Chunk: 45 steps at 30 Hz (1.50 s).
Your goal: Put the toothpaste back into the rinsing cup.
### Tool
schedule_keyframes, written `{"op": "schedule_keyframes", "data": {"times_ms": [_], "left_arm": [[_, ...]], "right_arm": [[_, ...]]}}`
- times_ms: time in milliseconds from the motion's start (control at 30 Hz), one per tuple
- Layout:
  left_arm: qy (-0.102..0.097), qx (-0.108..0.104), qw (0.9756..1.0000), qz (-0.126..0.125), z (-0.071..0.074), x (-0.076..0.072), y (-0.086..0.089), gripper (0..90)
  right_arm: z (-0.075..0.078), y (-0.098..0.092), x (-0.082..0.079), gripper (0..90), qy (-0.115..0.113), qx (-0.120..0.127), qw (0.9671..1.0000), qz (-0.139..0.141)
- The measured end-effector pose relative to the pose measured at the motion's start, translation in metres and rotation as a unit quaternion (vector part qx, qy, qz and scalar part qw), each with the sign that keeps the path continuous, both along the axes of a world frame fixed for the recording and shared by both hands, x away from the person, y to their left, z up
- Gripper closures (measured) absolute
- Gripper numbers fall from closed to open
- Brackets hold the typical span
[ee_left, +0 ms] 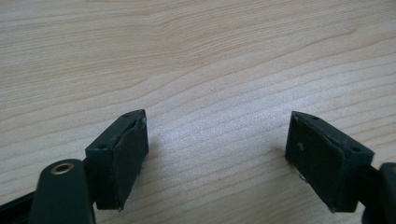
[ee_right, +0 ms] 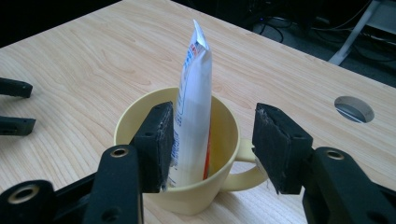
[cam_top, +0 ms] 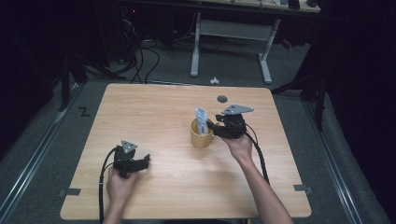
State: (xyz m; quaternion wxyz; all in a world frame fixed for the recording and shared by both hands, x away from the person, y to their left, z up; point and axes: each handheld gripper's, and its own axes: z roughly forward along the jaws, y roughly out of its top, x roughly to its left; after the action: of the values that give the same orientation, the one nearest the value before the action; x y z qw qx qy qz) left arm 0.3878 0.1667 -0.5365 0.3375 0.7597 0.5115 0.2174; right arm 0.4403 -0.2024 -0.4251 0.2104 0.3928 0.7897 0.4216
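A yellow mug (cam_top: 201,136) stands right of the table's middle, with a white and blue tube (cam_top: 201,120) upright in it. My right gripper (cam_top: 213,125) is at the mug's right side, over its rim. In the right gripper view the mug (ee_right: 187,198) is close and the tube (ee_right: 194,107) rises between the jaws of the right gripper (ee_right: 215,144). That gripper is open: one pad lies against the tube, the other stands clear of it. My left gripper (cam_top: 145,161) rests low at the front left, open over bare wood (ee_left: 217,154).
The wooden table (cam_top: 154,112) has a round cable hole (cam_top: 222,98) behind the mug, also in the right gripper view (ee_right: 354,108). A desk frame (cam_top: 196,46) and floor cables lie beyond the far edge. The left gripper's fingers (ee_right: 14,105) show at that view's left edge.
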Motion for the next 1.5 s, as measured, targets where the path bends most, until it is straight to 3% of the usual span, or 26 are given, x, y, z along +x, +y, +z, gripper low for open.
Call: {"op": "schedule_keyframes", "data": {"times_ms": [900,1500], "left_arm": [[0.000,0.000,1.0000,0.000,0.000,0.000,0.000,21.6],[0.000,0.000,1.0000,0.000,0.000,0.000,0.000,21.6]], "right_arm": [[0.006,-0.027,-0.019,49.4,-0.016,0.018,0.9997,-0.009],[0.013,-0.049,-0.026,49.6,-0.021,0.050,0.9981,-0.028]]}}
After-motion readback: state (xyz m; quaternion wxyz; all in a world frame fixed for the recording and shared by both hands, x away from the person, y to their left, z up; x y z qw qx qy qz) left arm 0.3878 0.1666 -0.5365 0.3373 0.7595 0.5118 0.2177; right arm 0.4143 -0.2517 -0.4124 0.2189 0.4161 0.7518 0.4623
